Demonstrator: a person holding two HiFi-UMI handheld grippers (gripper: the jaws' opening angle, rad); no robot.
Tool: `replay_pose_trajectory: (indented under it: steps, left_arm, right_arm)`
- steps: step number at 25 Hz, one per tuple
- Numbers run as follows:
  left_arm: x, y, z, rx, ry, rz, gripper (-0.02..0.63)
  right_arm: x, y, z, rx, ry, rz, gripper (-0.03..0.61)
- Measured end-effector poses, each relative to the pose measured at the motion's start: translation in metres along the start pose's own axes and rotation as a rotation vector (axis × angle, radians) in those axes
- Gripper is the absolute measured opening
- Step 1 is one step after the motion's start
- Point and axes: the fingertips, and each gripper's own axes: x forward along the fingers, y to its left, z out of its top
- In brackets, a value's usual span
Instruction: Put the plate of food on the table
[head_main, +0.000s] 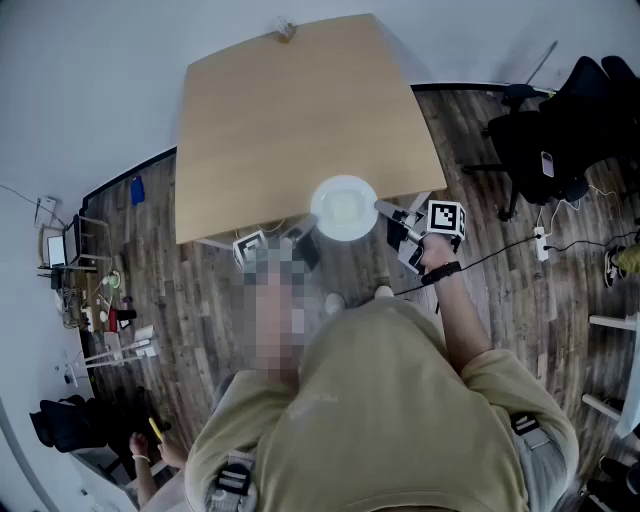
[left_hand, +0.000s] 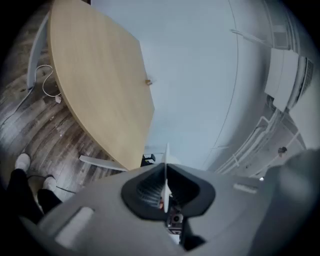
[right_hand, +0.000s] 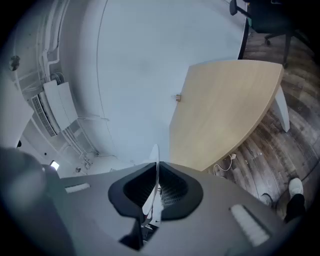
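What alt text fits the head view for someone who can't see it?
Seen from above, a person holds a white plate between the left hand-held gripper and right hand-held gripper, at the near edge of a light wooden table.

The left gripper (head_main: 308, 236) bites the plate (head_main: 344, 208) at its left rim and the right gripper (head_main: 388, 212) at its right rim, so the two face each other across the plate. In the left gripper view the jaws are pressed onto the thin white rim, which stands edge-on between the ribbed pads (left_hand: 150, 186). The right gripper view shows the same: jaws clamped on the rim, which rises from the slot between them. The right hand (head_main: 432, 254) wraps its gripper's handle below the marker cube (head_main: 447, 218), a dark strap (head_main: 441, 272) crossing the wrist. The right forearm (head_main: 466, 322) is bare and reaches forward to the plate's right side. A blurred patch covers most of the left arm.
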Motion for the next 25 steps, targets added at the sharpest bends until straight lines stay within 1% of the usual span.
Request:
replay_pose_trajectory:
  steps: [8, 11, 17, 22, 25]
  left_arm:
    - [0.011, -0.001, -0.02, -0.016, -0.018, -0.002, 0.012]
    - [0.018, -0.002, -0.03, -0.011, -0.032, 0.006, 0.012]
    - [0.025, -0.002, -0.042, -0.015, -0.049, 0.023, 0.012]
    - [0.025, 0.001, -0.036, -0.024, -0.061, 0.028, 0.012]
    - [0.027, 0.007, -0.031, -0.033, -0.059, 0.024, 0.012]
  right_arm:
    - [-0.018, -0.004, 0.008, 0.005, 0.015, 0.007, 0.021]
    - [-0.028, -0.007, 0.013, 0.022, 0.024, 0.01, 0.021]
    - [-0.035, -0.016, 0.02, 0.0, 0.026, 0.036, 0.021]
    - [-0.029, -0.017, 0.021, 0.069, 0.015, 0.08, 0.017]
    - [-0.024, -0.021, 0.023, 0.063, 0.014, 0.068, 0.018]
